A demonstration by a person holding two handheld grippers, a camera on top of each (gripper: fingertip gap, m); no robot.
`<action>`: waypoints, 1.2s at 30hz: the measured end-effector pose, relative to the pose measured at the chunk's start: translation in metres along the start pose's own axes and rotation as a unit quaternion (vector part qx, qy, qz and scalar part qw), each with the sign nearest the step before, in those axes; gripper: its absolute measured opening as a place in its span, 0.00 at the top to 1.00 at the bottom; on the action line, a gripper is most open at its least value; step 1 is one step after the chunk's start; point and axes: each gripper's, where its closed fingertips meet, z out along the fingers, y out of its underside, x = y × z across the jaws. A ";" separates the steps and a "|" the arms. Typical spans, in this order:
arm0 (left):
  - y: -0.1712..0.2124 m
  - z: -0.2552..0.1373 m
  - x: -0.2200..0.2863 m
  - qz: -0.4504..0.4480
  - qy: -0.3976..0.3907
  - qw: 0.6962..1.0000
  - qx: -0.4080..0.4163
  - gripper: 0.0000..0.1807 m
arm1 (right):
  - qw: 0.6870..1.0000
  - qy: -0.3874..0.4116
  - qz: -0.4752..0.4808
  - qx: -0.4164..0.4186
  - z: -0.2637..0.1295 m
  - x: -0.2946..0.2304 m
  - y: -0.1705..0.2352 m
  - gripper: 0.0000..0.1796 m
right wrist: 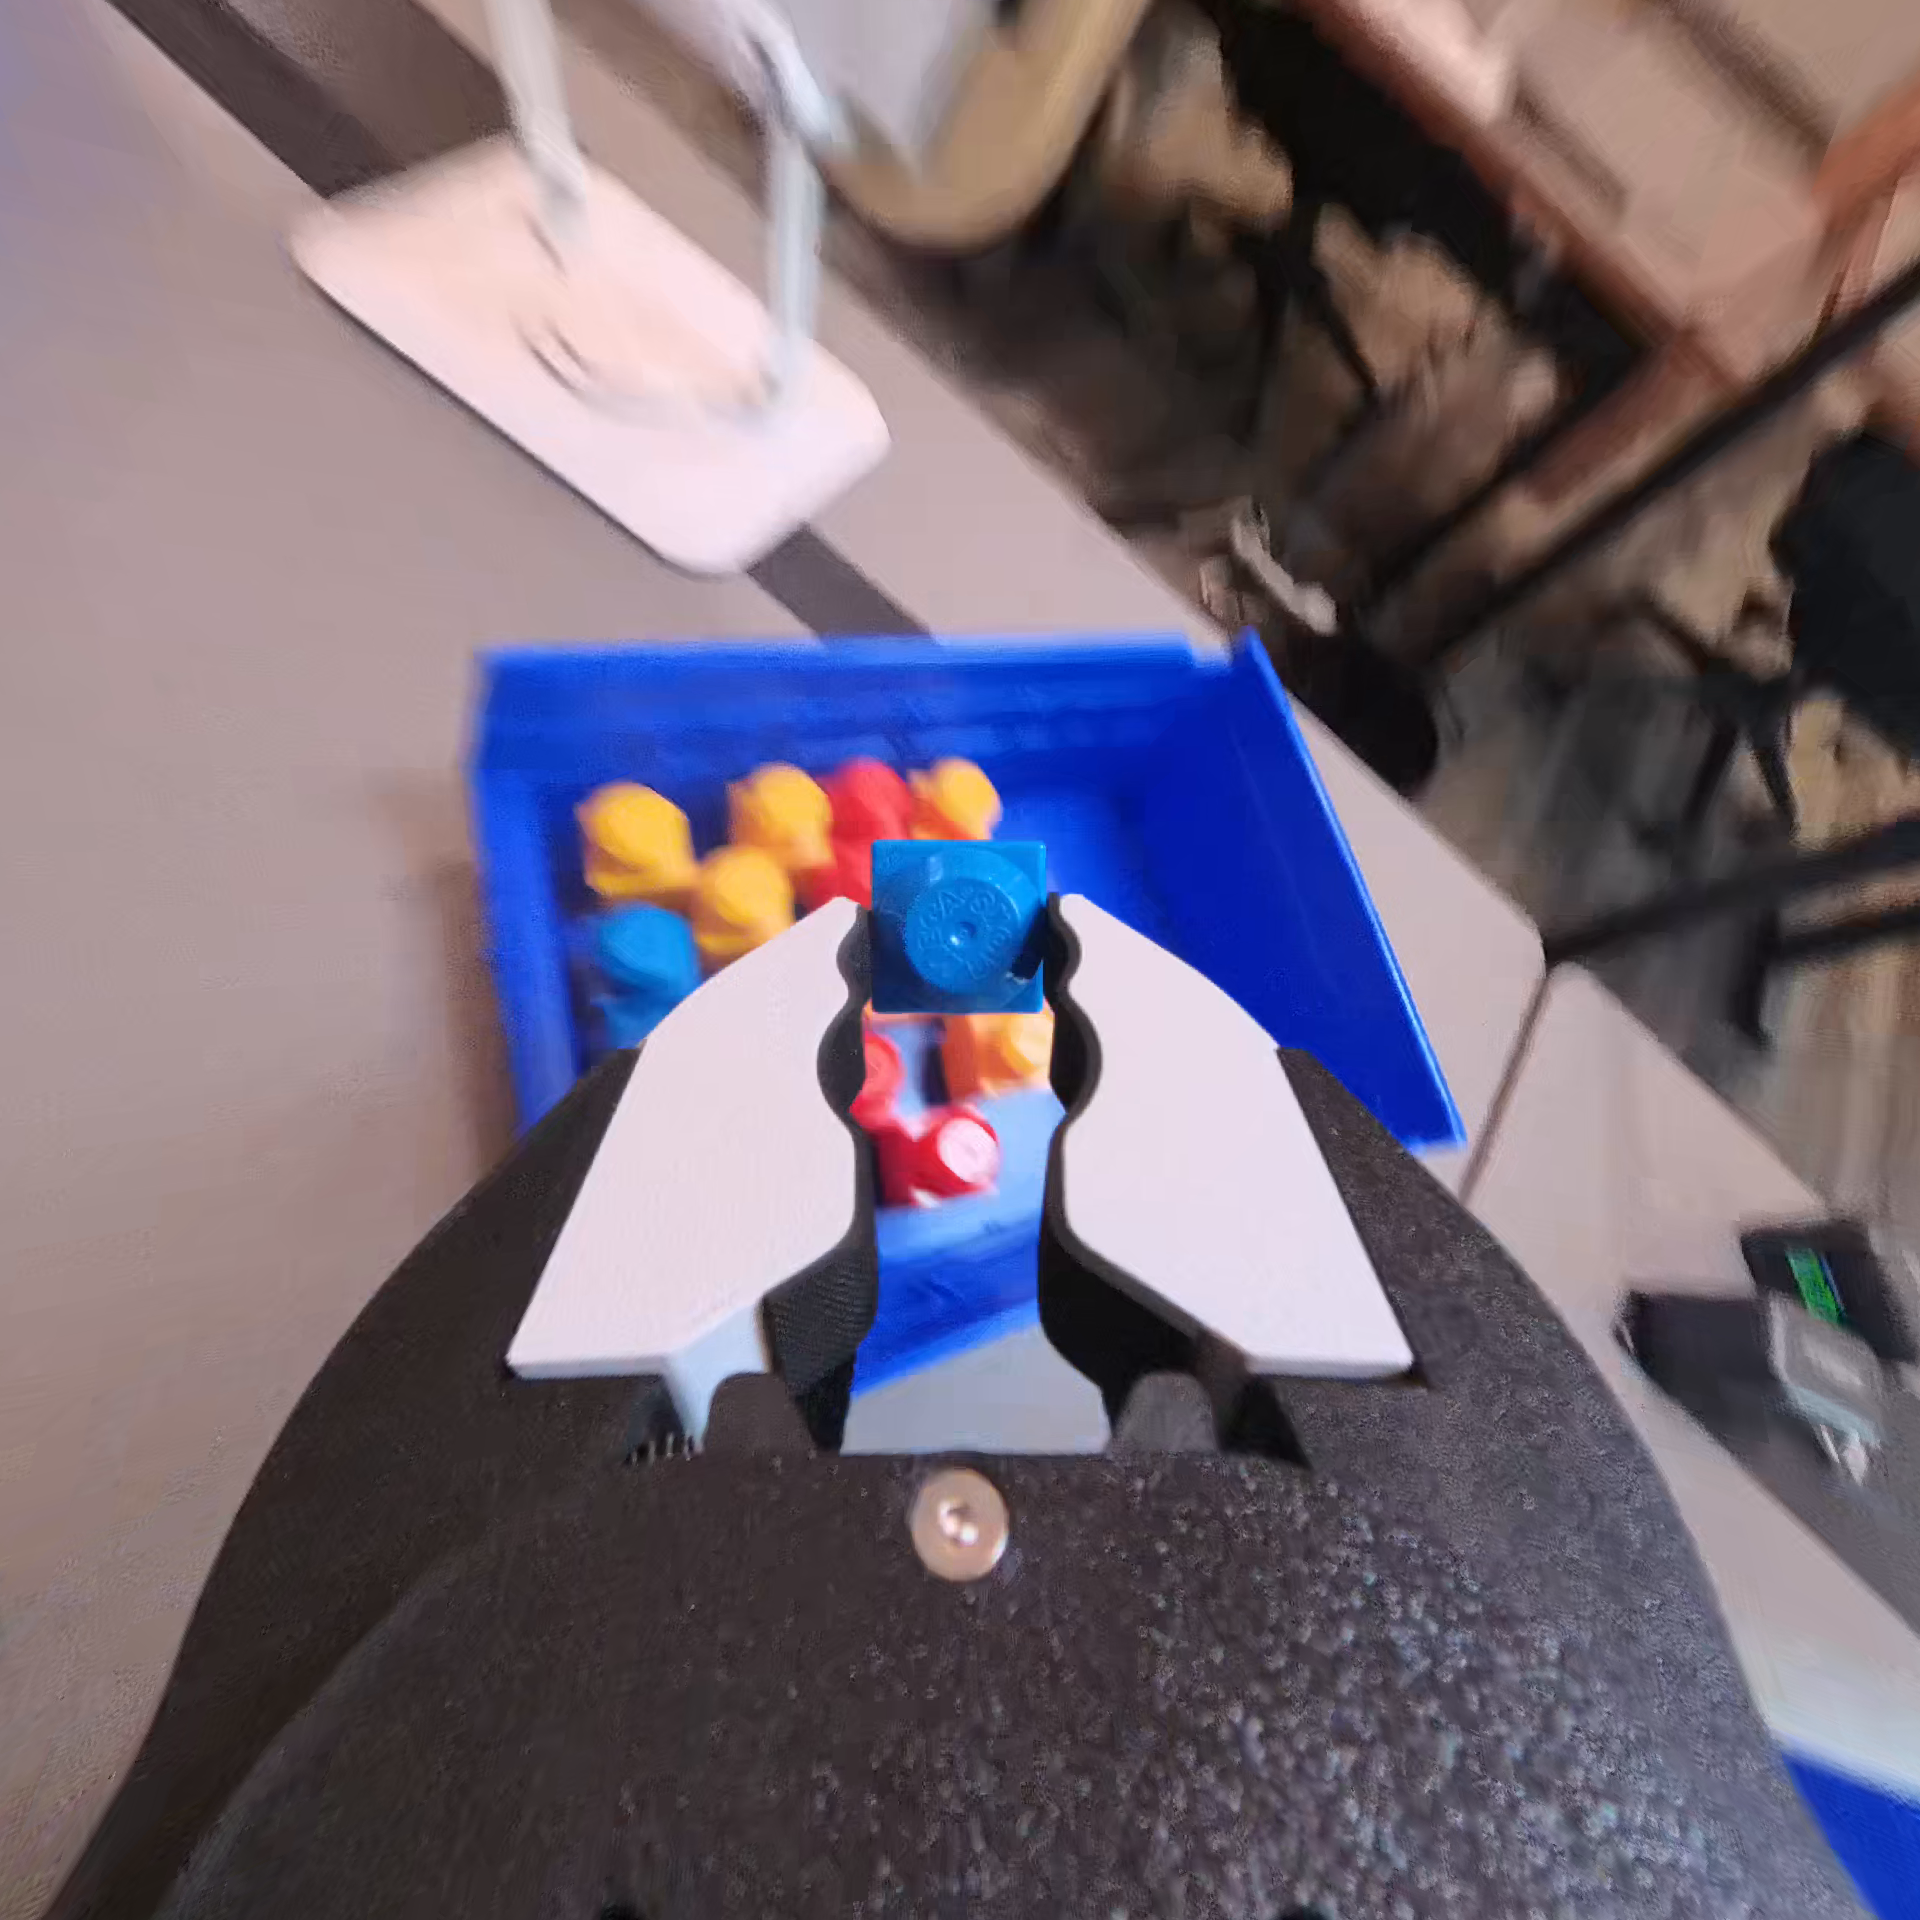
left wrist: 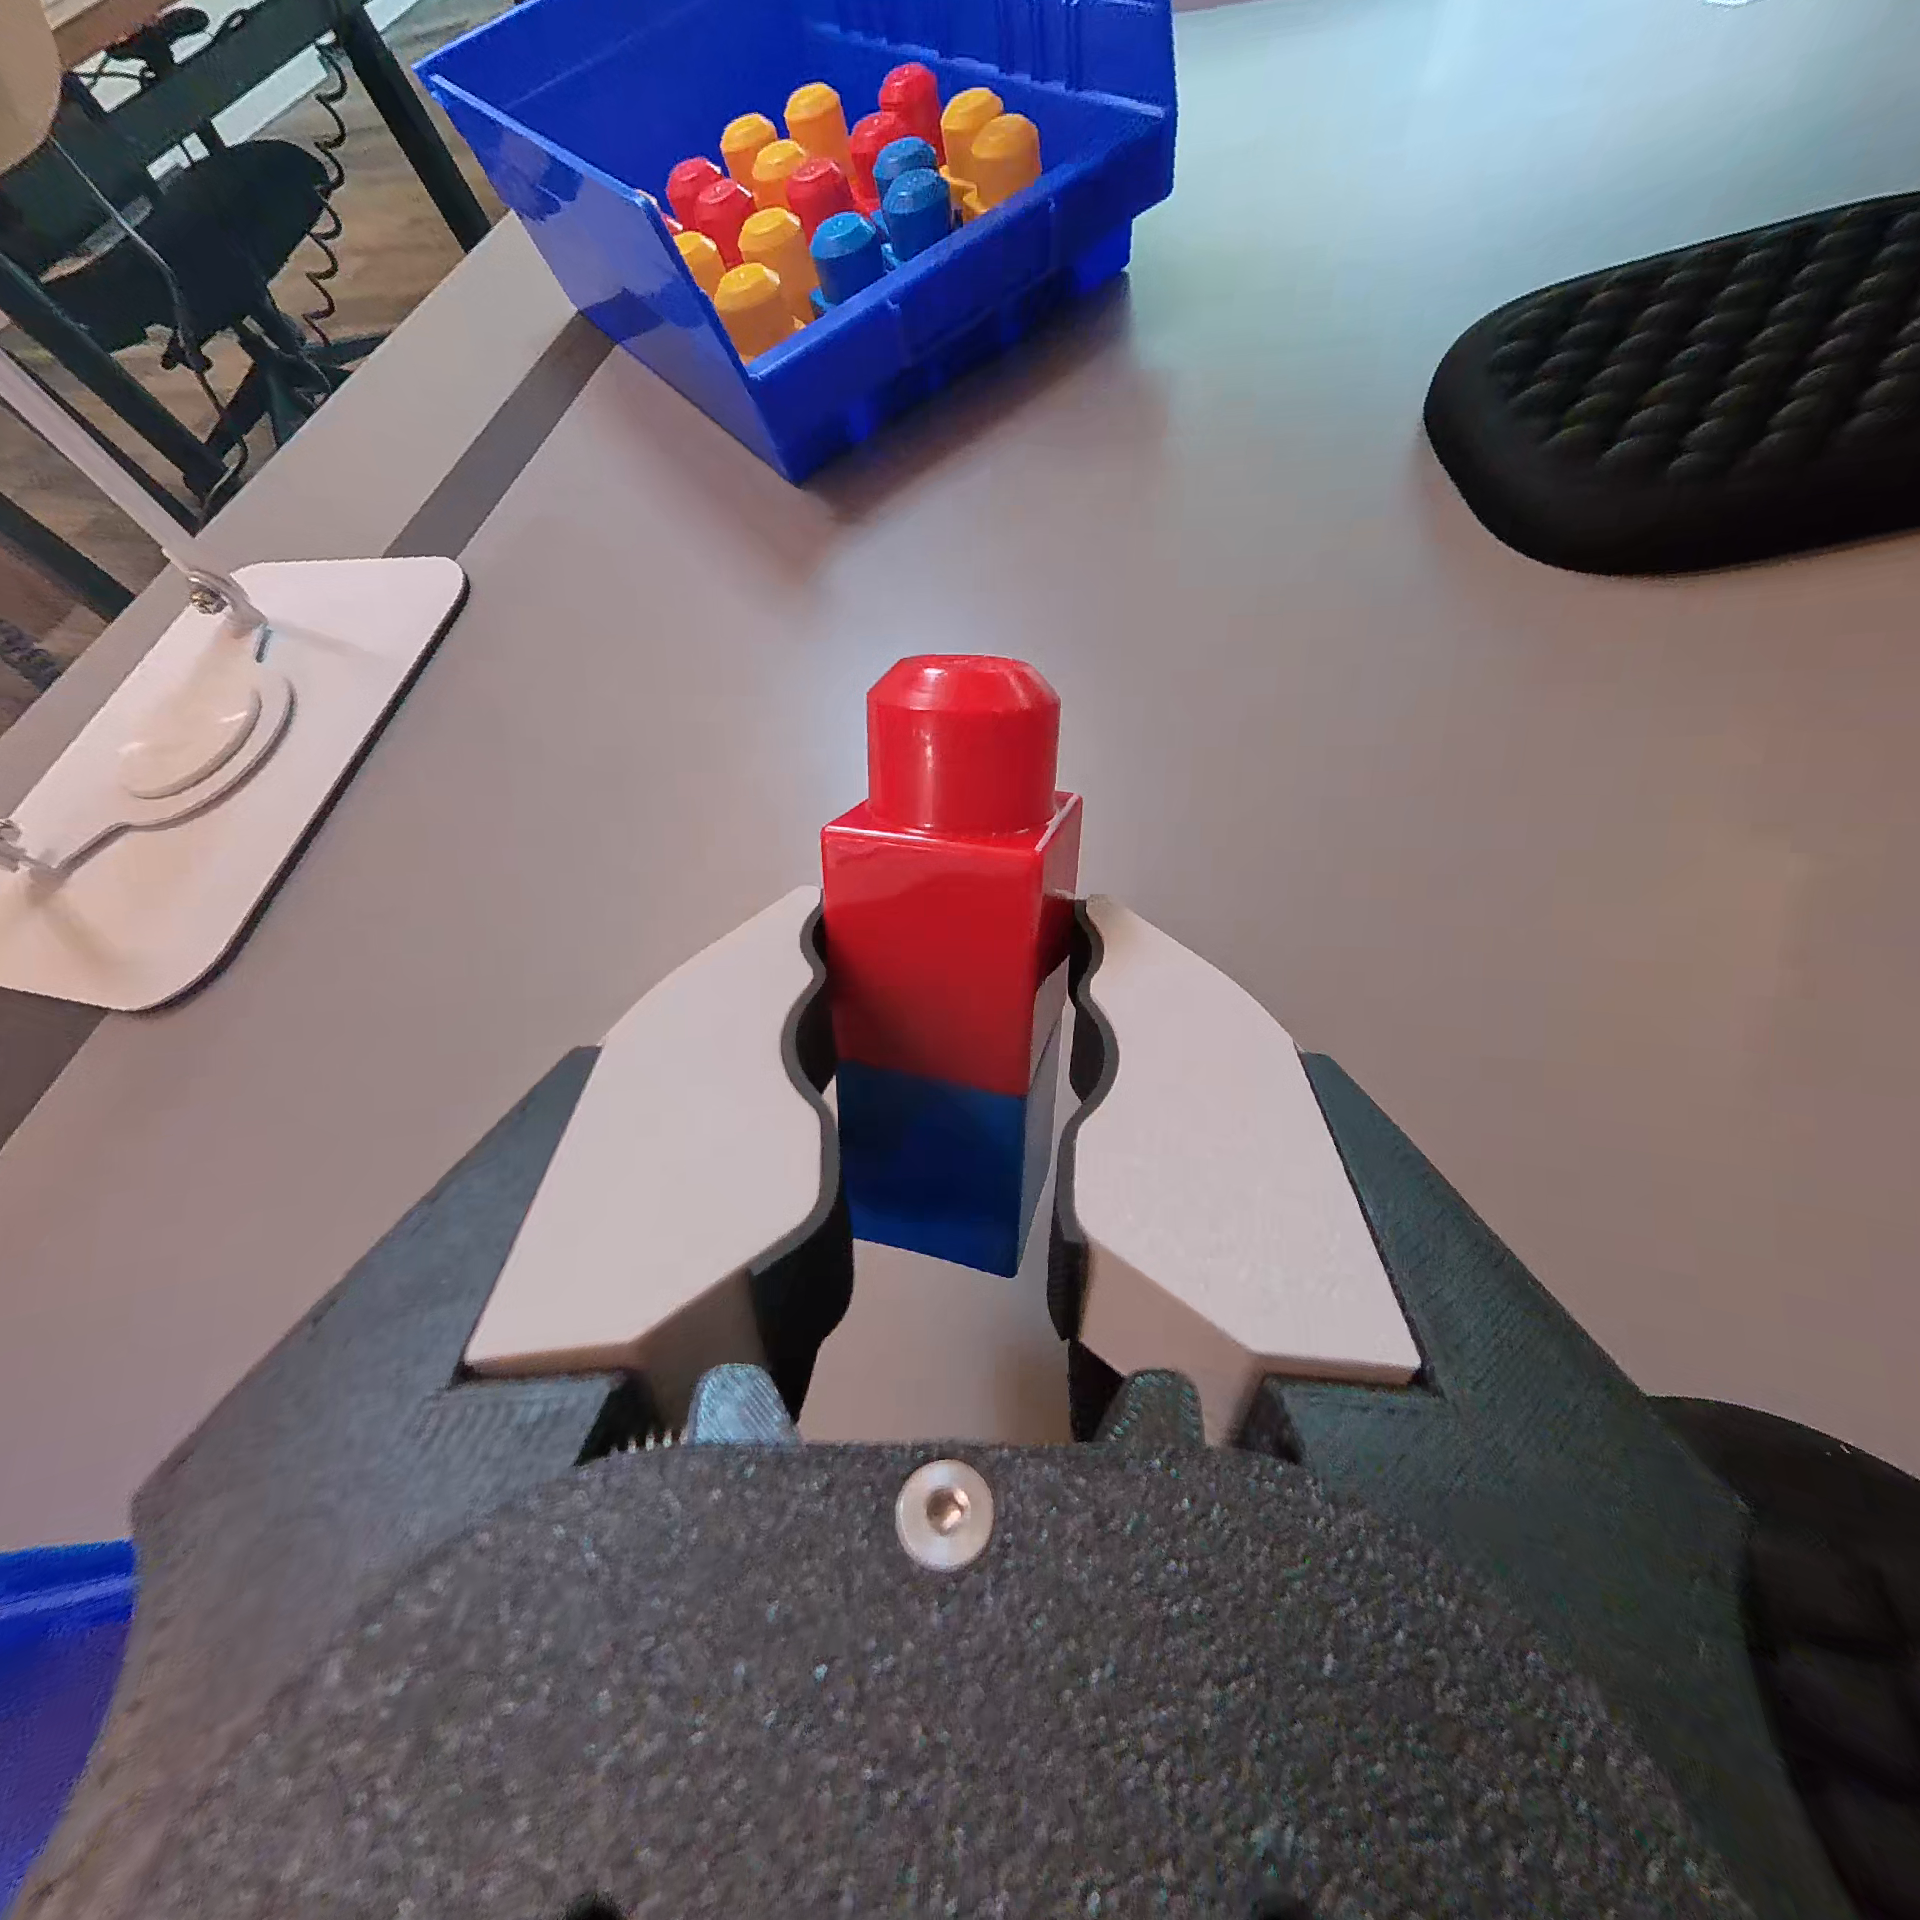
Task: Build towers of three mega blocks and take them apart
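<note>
My left gripper [left wrist: 948, 935] is shut on a two-block stack, a red block [left wrist: 951, 914] on top of a blue block [left wrist: 940, 1169], held upright above the grey table [left wrist: 1247, 831]. A blue bin [left wrist: 862, 343] with several red, yellow and blue blocks stands at the far side. In the right wrist view, my right gripper [right wrist: 956, 925] is shut on a single blue block [right wrist: 956, 925], stud toward the camera, held above the same blue bin [right wrist: 1247, 831], which holds several loose blocks. That view is blurred.
A white lamp base [left wrist: 208, 769] sits at the table's left edge; it also shows in the right wrist view [right wrist: 582, 343]. A black textured wrist pad [left wrist: 1704, 395] lies at the right. Chairs and desk legs stand beyond the table edge. A blue bin corner [left wrist: 52, 1662] shows bottom left. Some 40 centimetres of space lies between my two pairs of fingers.
</note>
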 end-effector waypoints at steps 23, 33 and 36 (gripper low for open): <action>0.007 0.003 0.001 0.002 0.004 1.000 -0.011 0.77 | 0.925 0.000 0.073 -0.373 0.091 0.037 0.124 0.82; 0.005 0.005 0.003 0.000 0.005 1.000 -0.006 0.77 | 0.925 0.003 0.102 -0.366 0.094 0.033 0.119 0.71; 0.003 0.006 0.003 -0.001 0.004 1.000 0.002 0.77 | 0.957 0.021 0.090 -0.276 0.087 0.036 0.074 0.71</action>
